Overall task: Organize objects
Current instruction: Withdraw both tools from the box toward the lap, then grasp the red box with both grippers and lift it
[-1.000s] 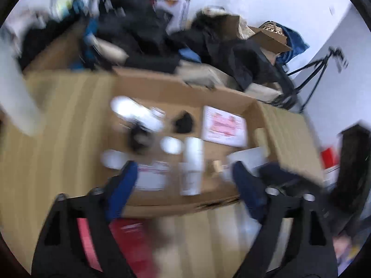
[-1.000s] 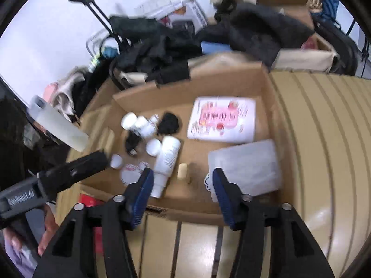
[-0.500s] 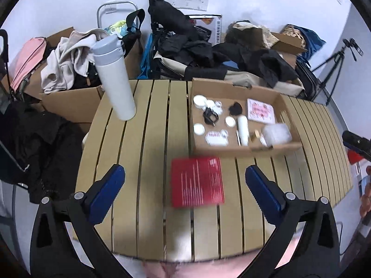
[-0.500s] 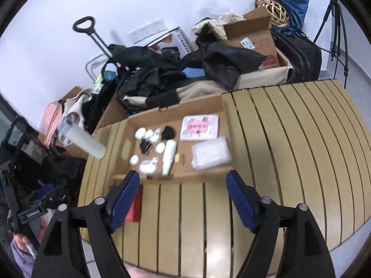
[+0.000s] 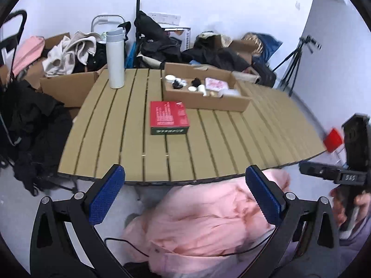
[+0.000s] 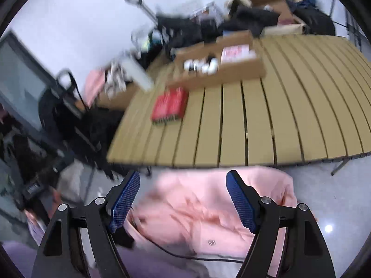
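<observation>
Both tools pulled back off table, open, empty; cardboard box point(image 5: 206, 100) holds jars, bottle, pink packet.

Small items point(image 5: 197, 85) in the cardboard box point(image 5: 208, 102) (blurred) are too small to identify.
</observation>
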A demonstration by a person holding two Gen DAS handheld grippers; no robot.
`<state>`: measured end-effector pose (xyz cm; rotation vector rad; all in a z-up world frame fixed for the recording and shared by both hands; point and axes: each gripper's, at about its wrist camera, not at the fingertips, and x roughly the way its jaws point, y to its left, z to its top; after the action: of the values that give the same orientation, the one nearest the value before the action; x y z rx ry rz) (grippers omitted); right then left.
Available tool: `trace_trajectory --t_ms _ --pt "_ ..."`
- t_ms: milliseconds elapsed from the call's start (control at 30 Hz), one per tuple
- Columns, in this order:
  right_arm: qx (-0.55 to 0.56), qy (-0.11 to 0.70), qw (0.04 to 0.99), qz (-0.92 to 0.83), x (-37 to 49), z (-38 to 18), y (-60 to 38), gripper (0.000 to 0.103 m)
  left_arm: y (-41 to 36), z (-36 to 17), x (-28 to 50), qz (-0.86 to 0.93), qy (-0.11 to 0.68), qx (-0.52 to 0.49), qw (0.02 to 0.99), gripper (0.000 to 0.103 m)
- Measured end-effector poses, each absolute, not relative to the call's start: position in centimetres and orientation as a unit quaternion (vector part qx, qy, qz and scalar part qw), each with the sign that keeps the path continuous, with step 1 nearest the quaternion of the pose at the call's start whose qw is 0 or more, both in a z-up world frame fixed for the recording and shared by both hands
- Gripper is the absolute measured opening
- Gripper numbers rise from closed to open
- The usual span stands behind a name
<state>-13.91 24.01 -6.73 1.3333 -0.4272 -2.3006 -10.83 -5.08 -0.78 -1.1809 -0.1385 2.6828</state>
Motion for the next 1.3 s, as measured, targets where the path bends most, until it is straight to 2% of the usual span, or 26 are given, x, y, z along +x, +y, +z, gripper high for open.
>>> trace_trajectory --t_ms 100,200,367,400,467,567,767,867,933,1200,1300 --pt "0.462 -0.151 0.231 -0.843 -14.6 -6.4 23.5 0.080 -5.5 -2.0 -12.1 0.907 -0.070 -0.409 0.072 0.103" --pt "0.452 -0.138 0.244 -0.847 -14.9 -6.5 22.5 0.080 -5.9 -4.0 -14.0 0.898 -0.096 -0.420 0.088 0.103" --pt "0.455 -0.120 0.219 -0.855 -19.0 -8.8 20.3 0.080 -6.0 -7.1 -19.8 0.904 -0.064 -0.415 0.080 0.099" --pt "0.458 -0.120 0.216 -0.854 -20.1 -9.5 19.8 0.080 -6.1 -7.7 -21.2 0.903 -0.063 -0.416 0.082 0.097" --pt "0.465 -0.122 0.224 -0.848 -23.1 -10.9 18.3 0.080 -6.5 -9.4 -24.7 0.900 -0.070 -0.422 0.087 0.086" --pt "0.479 -0.095 0.224 -0.843 -27.5 -13.1 15.1 0.080 -7.0 -12.2 -29.6 0.887 -0.087 -0.443 0.092 0.074" --pt "0.509 -0.124 0.245 -0.816 -35.3 -17.8 10.9 0.080 -8.1 -16.1 -35.0 0.861 -0.110 -0.487 0.098 0.062" --pt "0.519 -0.137 0.247 -0.807 -37.0 -19.3 9.6 0.070 -8.2 -17.4 -35.5 0.848 -0.133 -0.499 0.116 0.059" --pt "0.530 -0.138 0.250 -0.799 -37.3 -20.1 9.1 0.043 -8.0 -17.7 -35.2 0.840 -0.152 -0.502 0.134 0.053" --pt "0.544 -0.128 0.274 -0.783 -31.6 -20.6 13.3 0.041 -4.3 -17.5 -27.7 0.831 -0.163 -0.508 0.159 0.046" --pt "0.547 -0.129 0.254 -0.787 -28.5 -20.5 16.5 0.039 -1.6 -17.3 -25.0 0.821 -0.164 -0.515 0.182 0.040"
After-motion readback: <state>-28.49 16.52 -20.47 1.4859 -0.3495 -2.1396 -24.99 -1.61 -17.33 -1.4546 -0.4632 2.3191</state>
